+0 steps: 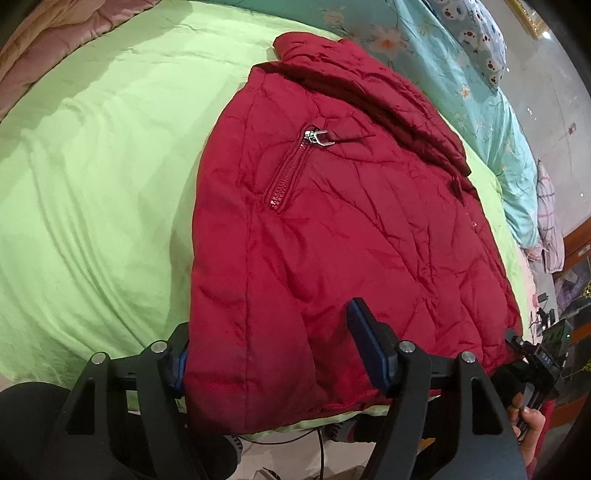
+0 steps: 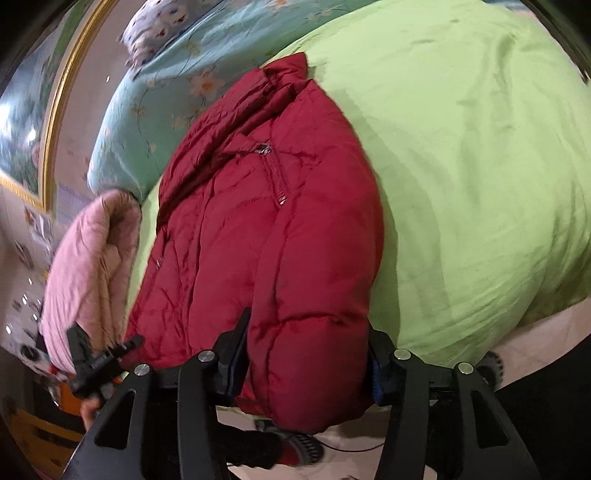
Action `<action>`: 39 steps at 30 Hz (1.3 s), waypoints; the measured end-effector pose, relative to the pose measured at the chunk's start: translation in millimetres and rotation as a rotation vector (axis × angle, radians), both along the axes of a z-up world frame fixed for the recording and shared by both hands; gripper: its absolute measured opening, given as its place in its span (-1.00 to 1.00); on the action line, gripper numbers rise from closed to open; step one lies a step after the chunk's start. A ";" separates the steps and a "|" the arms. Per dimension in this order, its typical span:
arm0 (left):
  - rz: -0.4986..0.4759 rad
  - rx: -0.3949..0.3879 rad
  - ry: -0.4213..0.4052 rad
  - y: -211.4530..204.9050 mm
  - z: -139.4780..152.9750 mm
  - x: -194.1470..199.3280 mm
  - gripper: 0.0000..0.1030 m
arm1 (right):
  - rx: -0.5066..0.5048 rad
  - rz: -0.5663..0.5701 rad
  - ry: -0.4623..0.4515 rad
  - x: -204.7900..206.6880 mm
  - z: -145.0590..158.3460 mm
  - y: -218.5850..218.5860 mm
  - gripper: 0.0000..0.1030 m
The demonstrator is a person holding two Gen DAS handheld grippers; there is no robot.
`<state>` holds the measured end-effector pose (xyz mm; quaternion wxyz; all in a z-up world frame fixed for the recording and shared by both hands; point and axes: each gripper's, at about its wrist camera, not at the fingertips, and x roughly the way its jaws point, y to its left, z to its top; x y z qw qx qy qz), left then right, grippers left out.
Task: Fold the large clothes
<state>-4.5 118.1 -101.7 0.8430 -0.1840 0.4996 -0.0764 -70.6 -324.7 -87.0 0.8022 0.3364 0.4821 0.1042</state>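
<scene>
A dark red quilted jacket (image 1: 332, 221) lies on the light green sheet (image 1: 92, 184), its collar far from me and its hem at the bed's near edge. Its zip pocket (image 1: 288, 173) faces up. My left gripper (image 1: 269, 321) is shut on the hem, one finger (image 1: 177, 354) at the jacket's side edge and the other finger (image 1: 365, 332) pressed into the fabric. In the right wrist view my right gripper (image 2: 308, 325) is shut on a puffed fold of the jacket (image 2: 258, 221) that bulges between its fingers (image 2: 236, 343). Each view shows the other gripper (image 1: 535, 358) (image 2: 99, 354) beside the hem.
A turquoise flowered quilt (image 1: 480, 92) and a patterned pillow (image 1: 476, 33) lie beyond the jacket. A pink quilt (image 1: 55, 44) sits at the far corner and pink bedding (image 2: 85, 258) is next to the jacket. The bed's edge runs under the grippers, with a cable (image 1: 321, 446) and floor below.
</scene>
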 end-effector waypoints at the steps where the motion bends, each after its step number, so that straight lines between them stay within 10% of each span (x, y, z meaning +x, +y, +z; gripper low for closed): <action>1: -0.002 0.000 -0.002 -0.1 0.1 -0.5 0.34 | 0.003 -0.003 -0.001 -0.6 -0.4 -1.0 0.02; 6: -0.026 -0.015 -0.031 -2.0 5.2 -2.2 -0.58 | -0.037 0.017 -0.021 -0.7 3.9 6.8 -0.39; 8: -0.028 -0.033 -0.069 -1.7 12.0 -5.5 -0.66 | -0.040 0.025 -0.037 -0.2 7.8 8.6 -0.55; 39: -0.073 -0.041 -0.392 -3.1 142.4 34.1 -0.72 | 0.029 0.028 -0.379 49.7 127.8 -13.7 -0.69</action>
